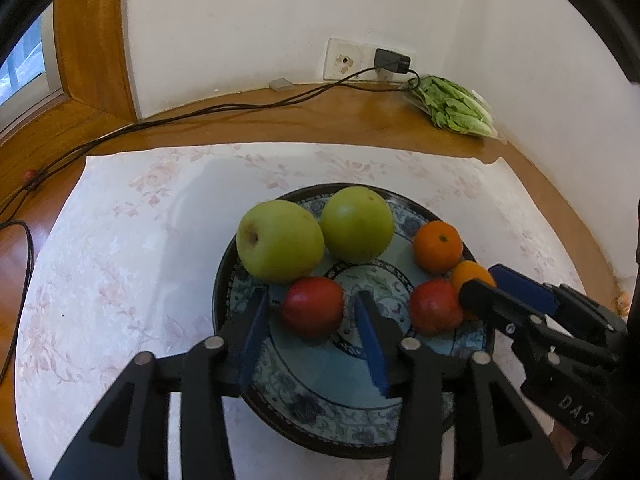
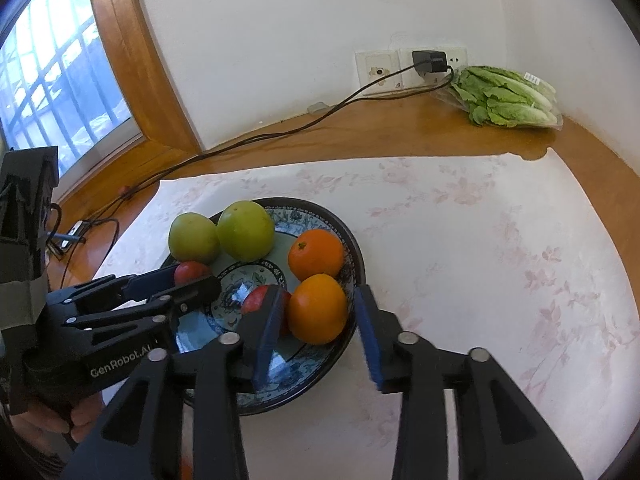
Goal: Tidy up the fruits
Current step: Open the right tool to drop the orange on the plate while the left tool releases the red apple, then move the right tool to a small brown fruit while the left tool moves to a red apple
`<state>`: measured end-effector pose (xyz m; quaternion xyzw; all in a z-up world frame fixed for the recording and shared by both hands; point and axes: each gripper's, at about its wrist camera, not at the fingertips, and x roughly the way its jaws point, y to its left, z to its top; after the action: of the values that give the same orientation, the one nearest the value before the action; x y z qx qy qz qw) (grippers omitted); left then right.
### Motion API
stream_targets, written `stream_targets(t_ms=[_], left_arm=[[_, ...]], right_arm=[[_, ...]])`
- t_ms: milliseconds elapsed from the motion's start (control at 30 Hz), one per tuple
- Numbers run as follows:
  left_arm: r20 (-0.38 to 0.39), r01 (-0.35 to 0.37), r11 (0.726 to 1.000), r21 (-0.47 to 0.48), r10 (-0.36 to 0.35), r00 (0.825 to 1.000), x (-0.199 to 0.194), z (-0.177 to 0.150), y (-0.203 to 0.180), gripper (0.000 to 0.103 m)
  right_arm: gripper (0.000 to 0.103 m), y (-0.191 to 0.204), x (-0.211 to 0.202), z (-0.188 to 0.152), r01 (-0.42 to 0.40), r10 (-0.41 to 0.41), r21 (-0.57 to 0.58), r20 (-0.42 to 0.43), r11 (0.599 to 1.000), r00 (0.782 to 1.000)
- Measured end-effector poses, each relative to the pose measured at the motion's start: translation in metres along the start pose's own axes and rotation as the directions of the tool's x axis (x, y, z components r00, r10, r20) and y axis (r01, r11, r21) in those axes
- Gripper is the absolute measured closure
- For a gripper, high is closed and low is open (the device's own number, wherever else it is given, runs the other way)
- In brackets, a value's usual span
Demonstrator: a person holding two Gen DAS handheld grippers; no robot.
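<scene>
Left wrist view: the left gripper (image 1: 310, 326) is wide open, with its fingers on each side of a red fruit (image 1: 314, 307) but not squeezing it. The fruit lies in a blue patterned bowl (image 1: 320, 412) beside two green apples (image 1: 280, 240). It looks round, smooth and maybe slippery, so grab it across its fat middle.

Right wrist view: the right gripper (image 2: 318, 334) is wide open around an orange (image 2: 318, 309) by the bowl's edge and holds nothing. The orange looks firm and light. The bowl sits on a flowery cloth (image 2: 480, 240) over a wooden table (image 2: 380, 132), with lettuce (image 2: 504, 98) by the white wall.
</scene>
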<state>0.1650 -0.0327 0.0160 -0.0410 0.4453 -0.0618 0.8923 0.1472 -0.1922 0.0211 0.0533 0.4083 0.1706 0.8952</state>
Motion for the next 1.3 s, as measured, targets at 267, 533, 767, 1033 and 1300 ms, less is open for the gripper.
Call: stream_targets(t_ms=[267, 533, 767, 1033, 1300], left_arm=[[-0.025, 0.008, 1.000, -0.003, -0.009, 1.000, -0.010, -0.005, -0.003, 0.047], [-0.009, -0.006, 1.000, -0.005, 0.006, 1.000, -0.031, -0.008, -0.006, 0.040], [-0.013, -0.010, 1.000, -0.007, 0.010, 1.000, -0.043, -0.015, -0.011, 0.040], [-0.026, -0.011, 1.000, -0.029, 0.010, 1.000, -0.056, -0.026, -0.008, 0.040], [-0.037, 0.006, 0.999, -0.045, -0.007, 0.999, -0.069, -0.041, -0.005, 0.038]], right_arm=[[0.051, 0.003, -0.009, -0.001, -0.012, 0.012, 0.014, 0.008, 1.000, 1.000], [0.051, 0.004, -0.019, -0.003, -0.016, 0.016, 0.014, 0.011, 1.000, 1.000], [0.051, 0.006, -0.030, -0.011, -0.001, 0.001, 0.004, -0.010, 1.000, 1.000], [0.051, 0.008, -0.044, -0.022, -0.012, 0.013, 0.011, -0.036, 1.000, 0.999], [0.051, 0.012, -0.058, -0.038, -0.024, 0.025, 0.007, -0.059, 1.000, 0.998]])
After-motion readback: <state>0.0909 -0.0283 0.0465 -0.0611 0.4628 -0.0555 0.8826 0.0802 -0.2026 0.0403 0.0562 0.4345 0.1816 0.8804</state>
